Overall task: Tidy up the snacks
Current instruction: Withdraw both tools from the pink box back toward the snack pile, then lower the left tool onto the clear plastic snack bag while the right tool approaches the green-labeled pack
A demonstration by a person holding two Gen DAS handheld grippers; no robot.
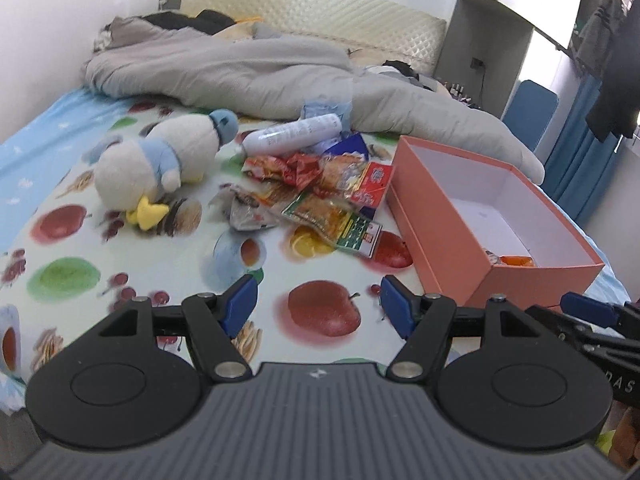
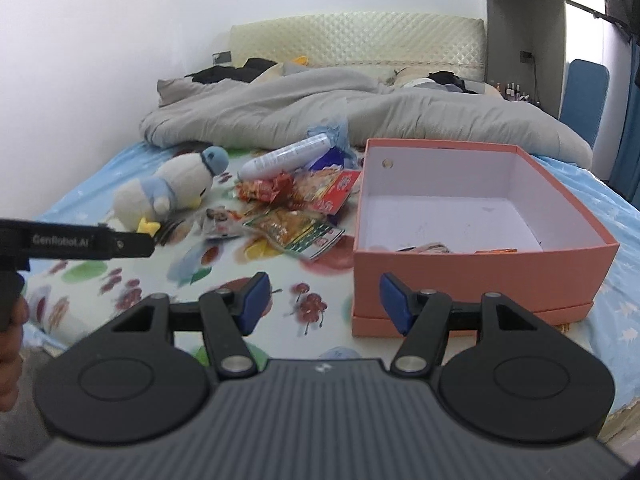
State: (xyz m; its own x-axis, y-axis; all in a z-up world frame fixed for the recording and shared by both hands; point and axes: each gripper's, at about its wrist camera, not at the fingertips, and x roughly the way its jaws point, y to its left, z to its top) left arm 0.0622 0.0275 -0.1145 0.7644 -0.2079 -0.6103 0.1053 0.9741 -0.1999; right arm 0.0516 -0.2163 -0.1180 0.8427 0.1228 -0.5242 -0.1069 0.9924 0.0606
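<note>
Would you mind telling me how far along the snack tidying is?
Barely begun. Done: a couple of packets lie in the orange box. In hand: nothing; the left gripper and right gripper have open, empty jaws. Left: the snack pile on the bedsheet, beside the white bottle.

Plush penguin point(image 1: 160, 168): laid on its side, left of centre in the frame.
Grey duvet point(image 1: 248, 68): bunched across the upper middle of the frame.
Fruit-print sheet point(image 1: 72, 272): spread over the lower left.
Quilted headboard point(image 1: 304, 8): seen at the top centre.
Blue chair point(image 2: 584, 96): seen at the upper right.
Hanging clothes point(image 1: 616, 60): seen at the far upper right edge.
</note>
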